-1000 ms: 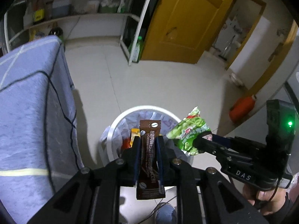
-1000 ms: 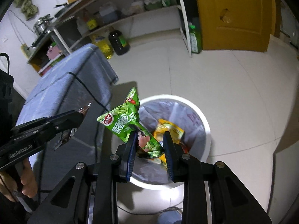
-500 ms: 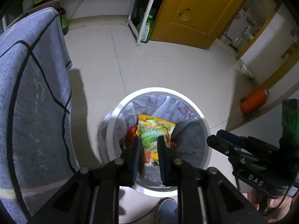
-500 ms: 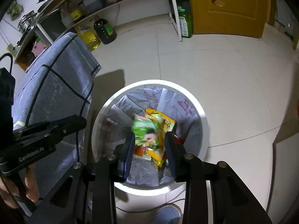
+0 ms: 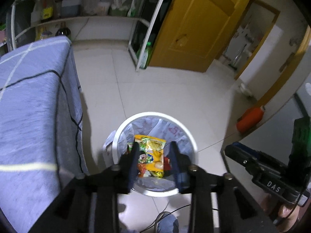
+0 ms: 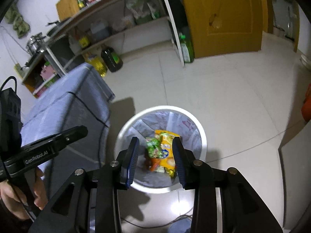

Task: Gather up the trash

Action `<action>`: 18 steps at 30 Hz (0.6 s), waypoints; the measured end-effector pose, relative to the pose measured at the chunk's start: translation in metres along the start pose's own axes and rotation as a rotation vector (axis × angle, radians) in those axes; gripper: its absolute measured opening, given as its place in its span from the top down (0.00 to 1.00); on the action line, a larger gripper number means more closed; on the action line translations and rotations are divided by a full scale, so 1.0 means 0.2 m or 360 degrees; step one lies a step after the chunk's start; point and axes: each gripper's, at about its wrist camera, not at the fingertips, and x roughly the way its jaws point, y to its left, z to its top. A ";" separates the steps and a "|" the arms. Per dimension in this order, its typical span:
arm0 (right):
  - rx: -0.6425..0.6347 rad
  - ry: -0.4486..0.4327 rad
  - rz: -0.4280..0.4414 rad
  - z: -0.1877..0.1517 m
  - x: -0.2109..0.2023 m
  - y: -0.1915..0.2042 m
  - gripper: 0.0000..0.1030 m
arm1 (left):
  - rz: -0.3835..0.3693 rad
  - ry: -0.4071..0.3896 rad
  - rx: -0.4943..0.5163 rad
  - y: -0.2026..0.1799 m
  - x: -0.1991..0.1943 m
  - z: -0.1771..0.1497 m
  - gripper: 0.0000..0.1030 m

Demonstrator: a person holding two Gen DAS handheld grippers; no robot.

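left wrist view looks down on one white trash bin [image 5: 191, 136] lined with a pale bag, standing on the tiled floor [image 5: 155, 89]. the left tongs [image 5: 154, 155] hang above the bin with their jaws opening and nothing between them. inside the bin lie the collected wrappers: one yellow snack packet [image 5: 153, 153], one green packet [image 5: 144, 158] partly over it, and some red and orange scraps whose number i cannot tell. left of the bin is one tabletop covered by a blue-grey cloth [image 5: 33, 106] with dark and pale lines. right of the bin, one orange container [image 5: 250, 118] lies on the floor by the wall. beyond the bin stand one yellow door [image 5: 196, 25] and a white shelf unit [image 5: 93, 17] with bottles and bags; one green bottle [image 5: 144, 55] stands at its foot. the right tongs [image 5: 230, 150] reach in from the right of the bin, held by a hand [image 5: 287, 211]

right wrist view shows the same bin [image 6: 202, 134] from above, the right tongs [image 6: 156, 153] released and empty over it, the yellow packet [image 6: 168, 151] and green packet [image 6: 153, 149] lying at the bottom. the left tongs [image 6: 83, 131] stick in from the left of the bin, over the cloth. two large oil bottles stand beyond the bin by the shelves: one dark [image 6: 111, 59], one yellow [image 6: 98, 66]
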 end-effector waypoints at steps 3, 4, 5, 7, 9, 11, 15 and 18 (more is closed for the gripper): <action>-0.0055 -0.0072 0.0013 -0.04 -0.13 0.08 0.65 | -0.0015 -0.0080 0.0046 -0.03 -0.15 -0.03 0.64; -0.0084 -0.0102 -0.0001 -0.07 -0.18 0.12 0.65 | -0.0016 -0.0110 0.0058 -0.03 -0.21 -0.04 0.63; -0.0098 -0.0118 -0.0017 -0.09 -0.21 0.14 0.65 | -0.0012 -0.0134 0.0065 -0.04 -0.24 -0.06 0.61; -0.0128 -0.0153 -0.0034 -0.14 -0.28 0.20 0.65 | 0.0001 -0.0184 0.0084 -0.04 -0.33 -0.09 0.59; -0.0138 -0.0173 -0.0043 -0.19 -0.32 0.24 0.65 | 0.0012 -0.0225 0.0112 -0.05 -0.42 -0.14 0.58; -0.0159 -0.0204 -0.0054 -0.24 -0.38 0.29 0.65 | 0.0017 -0.0257 0.0138 -0.05 -0.49 -0.19 0.54; -0.0194 -0.0236 -0.0056 -0.34 -0.46 0.38 0.65 | 0.0025 -0.0288 0.0165 -0.04 -0.62 -0.31 0.52; -0.0208 -0.0254 -0.0074 -0.40 -0.51 0.42 0.65 | 0.0036 -0.0319 0.0195 -0.05 -0.71 -0.40 0.52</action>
